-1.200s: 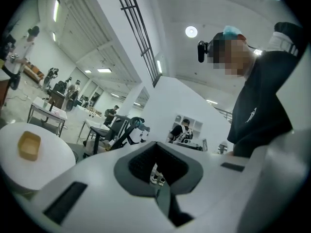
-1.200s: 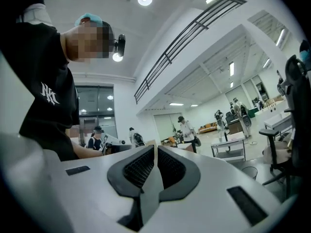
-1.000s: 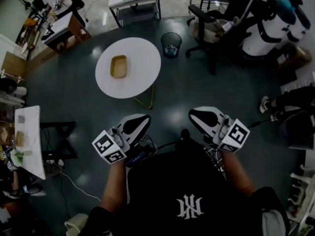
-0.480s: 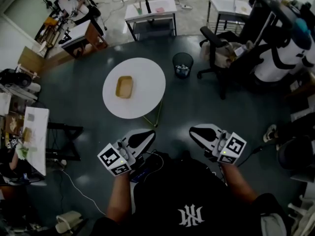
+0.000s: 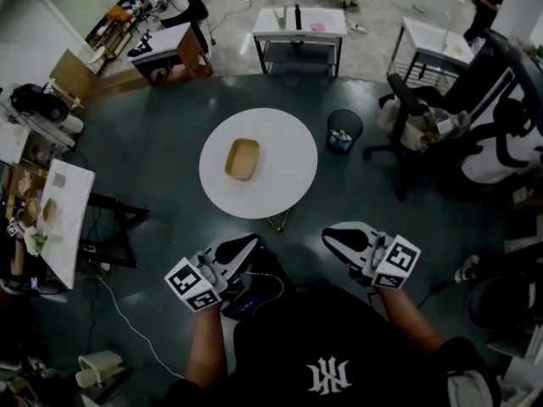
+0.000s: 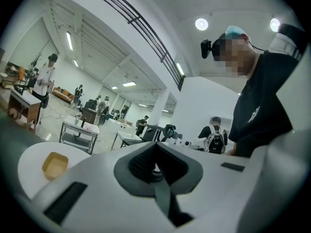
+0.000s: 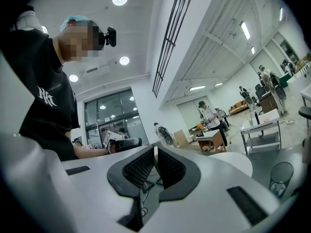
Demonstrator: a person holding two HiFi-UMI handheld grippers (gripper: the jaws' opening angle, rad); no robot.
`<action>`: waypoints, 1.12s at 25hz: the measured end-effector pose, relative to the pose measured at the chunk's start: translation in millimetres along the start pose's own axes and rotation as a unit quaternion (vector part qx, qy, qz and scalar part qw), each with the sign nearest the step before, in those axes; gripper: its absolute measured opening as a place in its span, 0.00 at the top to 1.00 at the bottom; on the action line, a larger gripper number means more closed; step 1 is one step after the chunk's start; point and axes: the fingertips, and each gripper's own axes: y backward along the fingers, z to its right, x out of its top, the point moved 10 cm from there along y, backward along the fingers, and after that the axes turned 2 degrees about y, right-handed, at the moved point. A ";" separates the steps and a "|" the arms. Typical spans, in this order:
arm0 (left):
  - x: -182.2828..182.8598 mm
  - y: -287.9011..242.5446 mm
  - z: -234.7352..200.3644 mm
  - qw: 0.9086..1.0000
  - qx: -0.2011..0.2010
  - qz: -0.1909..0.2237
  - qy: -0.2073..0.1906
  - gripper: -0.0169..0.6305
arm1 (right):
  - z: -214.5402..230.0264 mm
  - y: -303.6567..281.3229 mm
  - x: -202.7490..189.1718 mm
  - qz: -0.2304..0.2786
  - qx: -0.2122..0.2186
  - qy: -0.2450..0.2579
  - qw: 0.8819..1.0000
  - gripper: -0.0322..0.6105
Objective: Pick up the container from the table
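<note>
Closer to the bench than a second ago, the white left tongs (image 5: 244, 245) and white right tongs (image 5: 337, 237) are held level, side by side, both clenched on nothing. Just ahead of them the round white bench (image 5: 288, 185) is seen. The shallow tan rectangular container (image 5: 243, 158) lies near its middle, well apart from both tongs. A black mesh waste bin (image 5: 344, 131) stands on the floor beside the bench.

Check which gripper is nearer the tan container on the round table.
Left. The left gripper hovers almost straight below the container in the head view, just off the table edge; the right gripper sits off to the right, farther away.
</note>
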 end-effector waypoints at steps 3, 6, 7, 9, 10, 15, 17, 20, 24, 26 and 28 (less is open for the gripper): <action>15.2 6.1 -35.6 1.000 -0.009 0.013 -0.002 0.97 | 19.9 -37.8 0.0 -0.007 -0.002 -0.009 1.000 0.88; 35.0 20.0 -75.1 1.000 -0.015 0.019 -0.004 0.97 | 32.0 -85.5 5.7 -0.022 0.004 -0.007 1.000 0.88; 42.1 26.2 -89.3 1.000 -0.015 0.019 -0.005 0.97 | 35.4 -102.0 8.6 -0.025 0.005 -0.005 1.000 0.88; 55.9 37.7 -116.9 1.000 -0.013 0.017 -0.004 0.97 | 43.9 -132.3 14.4 -0.027 0.003 -0.002 1.000 0.88; 62.4 42.7 -130.0 1.000 -0.014 0.014 -0.004 0.97 | 48.8 -145.9 17.0 -0.027 -0.001 -0.003 1.000 0.88; 94.9 64.7 -198.1 1.000 -0.018 -0.014 -0.003 0.97 | 67.9 -213.7 24.9 -0.023 -0.027 -0.015 0.999 0.88; 104.2 72.5 -225.4 1.000 -0.020 -0.019 0.002 0.97 | 72.4 -238.0 27.0 -0.020 -0.036 -0.020 0.999 0.88; 112.1 78.5 -263.2 0.999 -0.023 -0.028 0.006 0.97 | 81.4 -262.8 30.6 -0.008 -0.062 -0.033 0.997 0.88; 115.2 74.1 -310.1 0.999 -0.025 -0.043 0.020 0.97 | 101.8 -274.0 31.2 0.006 -0.128 -0.065 0.990 0.88; 109.2 69.8 -331.9 0.998 -0.016 -0.062 0.029 0.97 | 111.3 -273.8 28.1 0.003 -0.163 -0.074 0.984 0.88; 100.8 63.5 -351.2 0.996 -0.009 -0.083 0.040 0.97 | 118.9 -272.4 23.3 -0.007 -0.194 -0.076 0.978 0.88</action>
